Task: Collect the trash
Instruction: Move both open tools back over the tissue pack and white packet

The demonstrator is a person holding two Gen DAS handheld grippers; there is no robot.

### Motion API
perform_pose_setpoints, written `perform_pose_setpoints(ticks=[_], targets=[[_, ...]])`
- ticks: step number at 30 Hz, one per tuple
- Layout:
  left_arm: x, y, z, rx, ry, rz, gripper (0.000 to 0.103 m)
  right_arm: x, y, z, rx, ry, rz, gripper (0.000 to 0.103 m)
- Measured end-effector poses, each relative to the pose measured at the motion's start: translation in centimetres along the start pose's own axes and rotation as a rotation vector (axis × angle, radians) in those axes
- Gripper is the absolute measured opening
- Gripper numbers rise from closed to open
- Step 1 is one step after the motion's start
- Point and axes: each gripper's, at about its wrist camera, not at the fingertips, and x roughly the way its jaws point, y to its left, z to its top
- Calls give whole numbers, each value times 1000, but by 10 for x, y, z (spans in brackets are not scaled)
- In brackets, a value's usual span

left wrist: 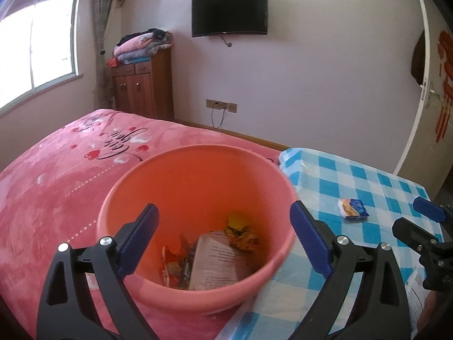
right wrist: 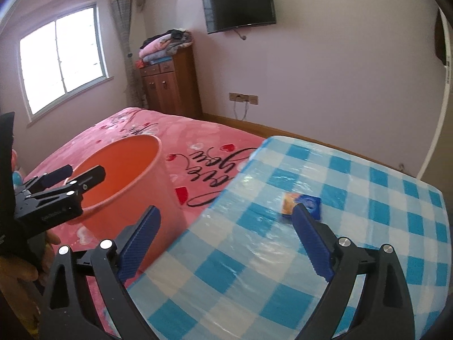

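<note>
An orange-pink trash bucket (left wrist: pixel 198 175) stands on the pink bed beside the checked table. Inside it lie a sheet of printed paper (left wrist: pixel 218 263), a crumpled yellow wrapper (left wrist: pixel 240 232) and an orange wrapper (left wrist: pixel 170 266). My left gripper (left wrist: pixel 223 212) is open and empty above the bucket's mouth. A small blue-and-orange snack packet (left wrist: pixel 352 209) lies on the table; in the right wrist view the packet (right wrist: pixel 308 202) sits just past my right fingertip. My right gripper (right wrist: pixel 225 212) is open and empty over the table. The bucket (right wrist: pixel 127 170) and left gripper (right wrist: pixel 82 172) also show there.
The blue-and-white checked table (right wrist: pixel 311 269) abuts the pink bed (left wrist: pixel 56 170). A printed paper (left wrist: pixel 416 300) lies at the table's near right edge. A wooden cabinet (left wrist: pixel 141 85) with folded blankets, a wall TV (left wrist: pixel 229 12), a window and a door stand behind.
</note>
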Motion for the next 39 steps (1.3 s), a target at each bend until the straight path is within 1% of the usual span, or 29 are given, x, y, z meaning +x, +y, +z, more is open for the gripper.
perform_pose_setpoints(ticks=[8, 20, 28, 30, 34, 39], targets=[[-3, -31, -5, 51, 13, -44, 94, -15, -23, -18, 36, 4, -45, 93], [3, -76, -22, 120, 64, -108, 94, -36, -71, -46, 134, 15, -103, 93], [4, -104, -33, 210, 40, -61, 97, -49, -103, -67, 193, 20, -144, 93], [4, -112, -34, 230, 53, -90, 97, -51, -109, -72, 205, 24, -151, 93], [5, -127, -39, 267, 60, -104, 97, -54, -120, -84, 226, 34, -160, 93], [9, -150, -50, 319, 87, -142, 97, -58, -135, -103, 256, 59, -176, 93]])
